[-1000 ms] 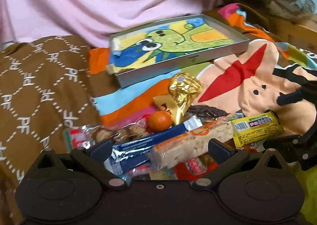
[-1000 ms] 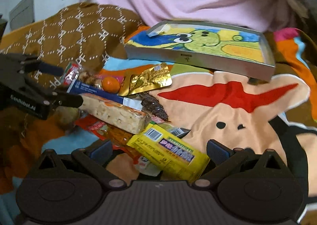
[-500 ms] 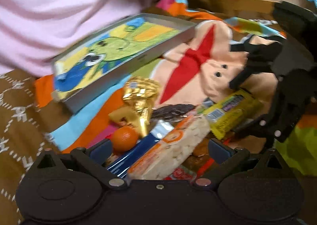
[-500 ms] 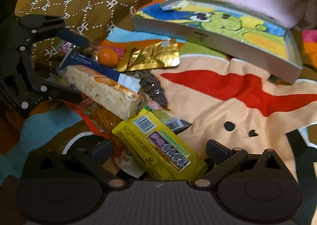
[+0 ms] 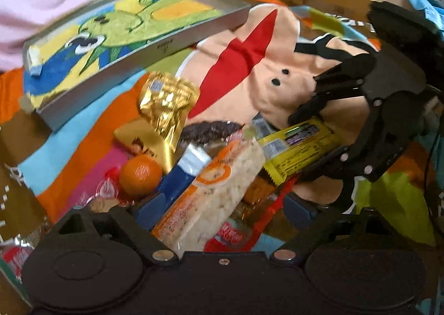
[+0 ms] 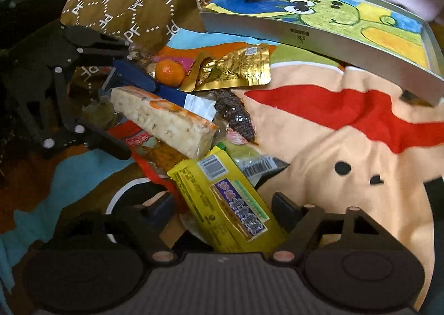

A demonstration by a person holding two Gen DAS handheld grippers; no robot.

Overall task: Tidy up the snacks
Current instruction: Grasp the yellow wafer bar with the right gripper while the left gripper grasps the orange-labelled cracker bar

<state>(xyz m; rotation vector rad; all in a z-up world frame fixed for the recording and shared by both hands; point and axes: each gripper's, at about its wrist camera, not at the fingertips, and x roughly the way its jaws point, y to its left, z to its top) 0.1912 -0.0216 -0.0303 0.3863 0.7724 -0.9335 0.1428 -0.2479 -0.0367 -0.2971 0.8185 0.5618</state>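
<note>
A: Why do we have both tongs down in the heap at once?

B: Because the snacks lie piled on the cartoon blanket (image 6: 347,132), near its edge by the brown cushion (image 6: 144,1), and the tray (image 6: 319,35) waits bare at the blanket's far edge. We judge that each hand takes one packet so the pile thins faster.

A: What sits between the left tongs (image 5: 222,204)?

B: The rice bar (image 5: 213,195), lying lengthways between the fingers, on top of the blue packet (image 5: 172,187) and the red wrapper (image 5: 244,229). The jaws are closing, but the pads do not yet press it, so the bar is not gripped.

A: And the right tongs (image 6: 222,206)?

B: They straddle the yellow bar (image 6: 230,201), whose near end runs under the camera. Those jaws are closing too, and we still see a gap on each side, so nothing is gripped there either.

A: Why those two first?

B: They lie uppermost. The orange (image 6: 169,71), the gold pouch (image 6: 230,69) and the dark chocolate piece (image 6: 236,115) sit farther back, nearer the tray, and can wait.

A: Any worry?

B: The two tongs work close together; in the left view the right one's fingers reach right over the yellow bar, just beside the rice bar's far end. Lifting one packet may drag the wrappers beneath it.
</note>
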